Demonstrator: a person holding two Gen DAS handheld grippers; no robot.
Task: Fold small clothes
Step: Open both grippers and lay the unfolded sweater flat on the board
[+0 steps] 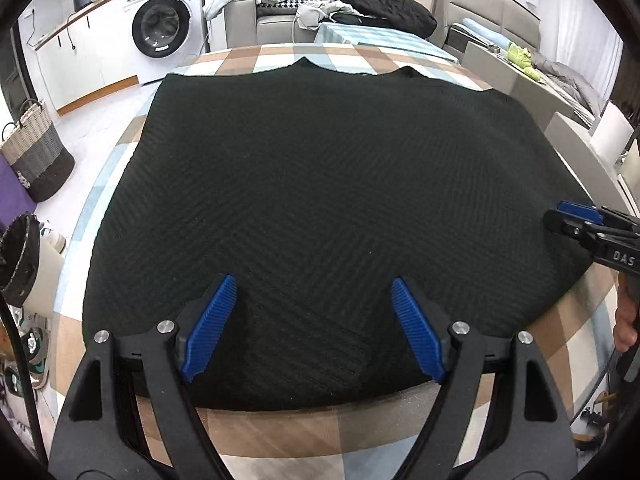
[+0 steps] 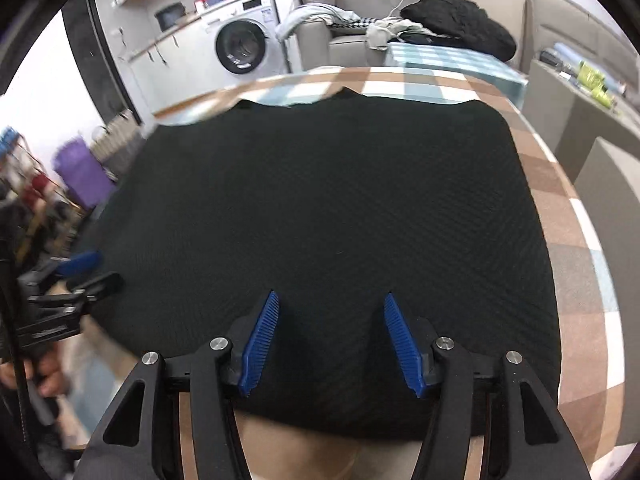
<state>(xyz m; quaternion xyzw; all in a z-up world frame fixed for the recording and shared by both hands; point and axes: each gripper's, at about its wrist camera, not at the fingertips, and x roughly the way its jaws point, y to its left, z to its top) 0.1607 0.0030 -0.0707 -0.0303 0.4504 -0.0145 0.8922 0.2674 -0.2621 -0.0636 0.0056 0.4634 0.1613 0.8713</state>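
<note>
A black ribbed knit garment (image 1: 320,200) lies spread flat over the checked tablecloth (image 1: 280,432), its near edge just under my grippers. My left gripper (image 1: 312,292) hovers over that near edge with its blue pads wide apart and nothing between them. In the right wrist view the same garment (image 2: 328,208) fills the table, and my right gripper (image 2: 330,304) stands open above its near hem, empty. The right gripper (image 1: 568,220) shows at the right edge of the left wrist view. The left gripper (image 2: 86,268) shows blurred at the left edge of the right wrist view, a hand below it.
A washing machine (image 1: 164,32) stands at the back left, a grey sofa (image 1: 276,20) with piled clothes and a black coat (image 1: 380,0) behind the table. A woven basket (image 1: 36,148) sits on the floor at left. The table edge (image 2: 580,240) curves down the right.
</note>
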